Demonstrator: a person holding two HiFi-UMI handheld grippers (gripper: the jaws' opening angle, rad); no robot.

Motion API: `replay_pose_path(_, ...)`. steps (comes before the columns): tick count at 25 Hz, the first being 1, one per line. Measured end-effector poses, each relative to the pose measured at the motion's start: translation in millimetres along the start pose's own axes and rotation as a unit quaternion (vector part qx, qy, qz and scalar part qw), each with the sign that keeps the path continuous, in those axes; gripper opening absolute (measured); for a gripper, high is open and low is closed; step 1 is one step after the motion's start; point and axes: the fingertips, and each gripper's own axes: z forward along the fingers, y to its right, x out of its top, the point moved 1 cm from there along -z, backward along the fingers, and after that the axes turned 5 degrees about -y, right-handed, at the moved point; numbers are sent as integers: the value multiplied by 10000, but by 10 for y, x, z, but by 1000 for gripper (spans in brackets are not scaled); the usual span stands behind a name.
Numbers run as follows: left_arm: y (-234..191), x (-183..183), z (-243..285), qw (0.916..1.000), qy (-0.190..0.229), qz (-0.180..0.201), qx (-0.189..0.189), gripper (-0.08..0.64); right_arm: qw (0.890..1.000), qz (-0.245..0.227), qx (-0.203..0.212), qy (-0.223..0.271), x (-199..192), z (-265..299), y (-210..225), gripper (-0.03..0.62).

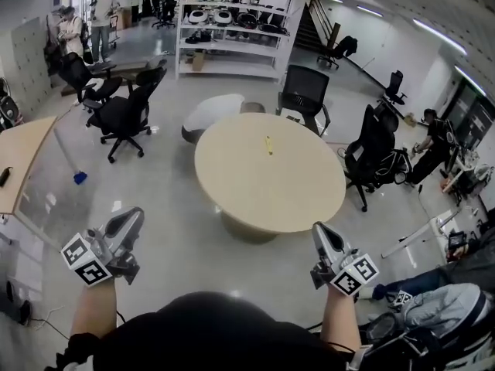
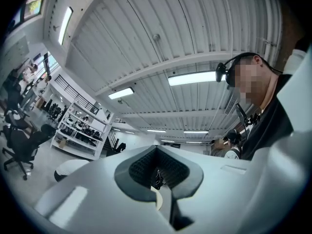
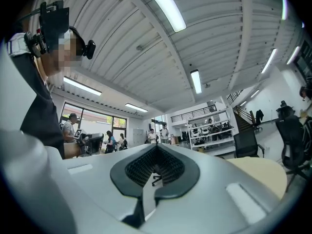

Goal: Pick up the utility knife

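A small yellow utility knife (image 1: 267,144) lies on the round beige table (image 1: 232,195), past its middle toward the far side. Both grippers are held low in front of the person, short of the table's near edge and well away from the knife. The left gripper (image 1: 134,214) hangs over the floor at the lower left, its jaws together with nothing in them. At the lower right, the right gripper (image 1: 319,229) is shut and empty too. In the left gripper view the left gripper (image 2: 157,164) points up toward the ceiling. In the right gripper view the right gripper (image 3: 155,165) shows the table (image 3: 261,173) at its right.
Black office chairs (image 1: 304,91) stand round the table's far and right sides, and more chairs (image 1: 124,114) at the left. A white beanbag (image 1: 210,110) lies behind the table. A desk (image 1: 22,154) and a blue-headed mop (image 1: 80,178) are at left. Shelving (image 1: 232,37) and people are far back.
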Motion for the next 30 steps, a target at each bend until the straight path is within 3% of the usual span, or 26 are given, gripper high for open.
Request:
replay_pose_path(7, 313, -294, 1087, 9995, -231, 96, -204, -6, 9997, 174, -129, 80, 19, -282, 1069, 15)
replay_pose_path(15, 177, -453, 1795, 9987, -390, 20, -327, -6, 9989, 338, -320, 86, -32, -333, 1695, 15)
replay_pose_path(22, -376, -647, 2211, 9963, -425, -241, -706, -6, 9969, 268, -737, -63, -93, -85, 1955, 15)
replay_pose_path(30, -1517, -538, 2896, 9895, -412, -455, -1306, -6, 9909, 92, -1342, -83, 108, 711, 2170, 15)
